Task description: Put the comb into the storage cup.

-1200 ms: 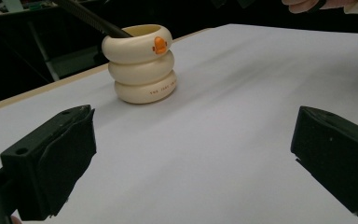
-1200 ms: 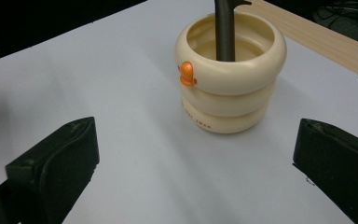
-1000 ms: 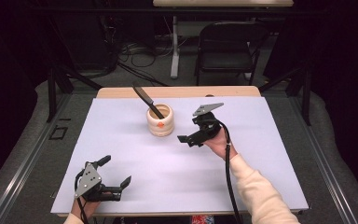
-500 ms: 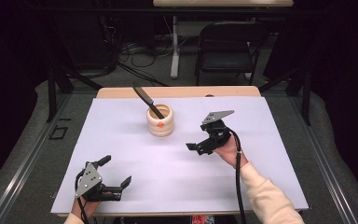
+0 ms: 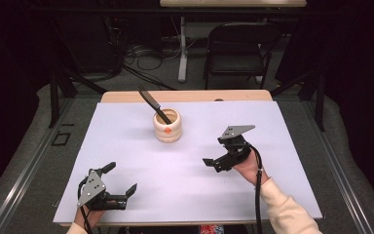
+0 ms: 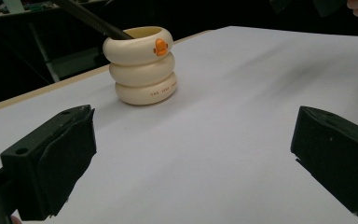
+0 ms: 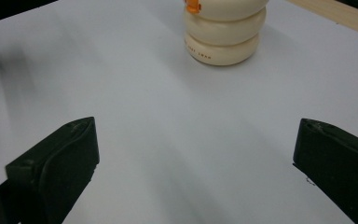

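A cream holder (image 5: 167, 126) made of three stacked rings, with an orange mark on its top ring, stands upright at the back middle of the white table (image 5: 272, 126). A black utensil (image 5: 151, 102) leans out of it toward the back left. My right gripper (image 5: 215, 155) hovers open to the holder's right and nearer me, empty. My left gripper (image 5: 120, 178) rests open by the front edge at the left, also empty. In the left gripper view the holder (image 6: 142, 65) and utensil (image 6: 88, 18) stand well beyond the gripper (image 6: 191, 158). The right gripper view shows the holder (image 7: 223, 32) far ahead of that gripper (image 7: 196, 163).
A strip of bare wood (image 5: 190, 95) runs along the table's back edge. Behind it stand a black chair (image 5: 238, 48), a table leg and floor cables. Black frame legs (image 5: 61, 83) flank the table's back corners.
My right gripper has drawn back from beside the holder, toward me and to the right, still open. The left gripper and the holder have stayed put.
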### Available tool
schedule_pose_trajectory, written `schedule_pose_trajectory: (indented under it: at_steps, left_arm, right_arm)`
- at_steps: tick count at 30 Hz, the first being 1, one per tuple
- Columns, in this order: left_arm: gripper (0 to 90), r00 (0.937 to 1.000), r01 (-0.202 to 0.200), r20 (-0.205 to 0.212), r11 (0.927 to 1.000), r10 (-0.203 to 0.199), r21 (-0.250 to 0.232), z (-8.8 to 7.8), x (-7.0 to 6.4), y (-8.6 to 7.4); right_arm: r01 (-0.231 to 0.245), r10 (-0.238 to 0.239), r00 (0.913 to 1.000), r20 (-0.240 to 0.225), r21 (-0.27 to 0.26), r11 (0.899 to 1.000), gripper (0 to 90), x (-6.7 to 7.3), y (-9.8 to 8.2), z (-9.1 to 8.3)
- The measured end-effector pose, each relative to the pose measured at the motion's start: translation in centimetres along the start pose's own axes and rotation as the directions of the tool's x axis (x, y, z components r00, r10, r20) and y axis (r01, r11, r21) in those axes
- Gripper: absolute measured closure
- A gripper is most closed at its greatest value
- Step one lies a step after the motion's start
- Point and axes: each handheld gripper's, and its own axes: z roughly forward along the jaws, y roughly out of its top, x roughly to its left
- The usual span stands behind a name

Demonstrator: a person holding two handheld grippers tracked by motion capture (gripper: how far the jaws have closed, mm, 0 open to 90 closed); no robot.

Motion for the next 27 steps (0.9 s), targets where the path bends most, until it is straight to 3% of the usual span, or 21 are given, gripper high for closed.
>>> schedule_pose_trajectory:
  at_steps: [10, 23, 27]
  left_arm:
    - [0.3, 1.0000, 0.001, -0.002, 1.0000, -0.001, 0.003, 0.0, -0.1, 0.0]
    - [0.3, 1.0000, 0.005, 0.004, 1.0000, -0.005, 0.008, 0.1, -0.1, -0.1]
    - [0.3, 1.0000, 0.002, 0.006, 1.0000, -0.002, 0.008, 0.2, -0.2, -0.1]
  right_arm:
    - [0.029, -0.029, 0.9995, 0.014, 0.007, 1.000, 0.0, 1.1, -1.7, -1.6]
    - [0.020, -0.019, 0.9987, 0.047, -0.012, 1.000, 0.0, 1.5, -3.8, -3.3]
    - [0.048, -0.047, 0.9965, 0.069, -0.016, 0.999, 0.0, 1.7, -4.8, -3.6]
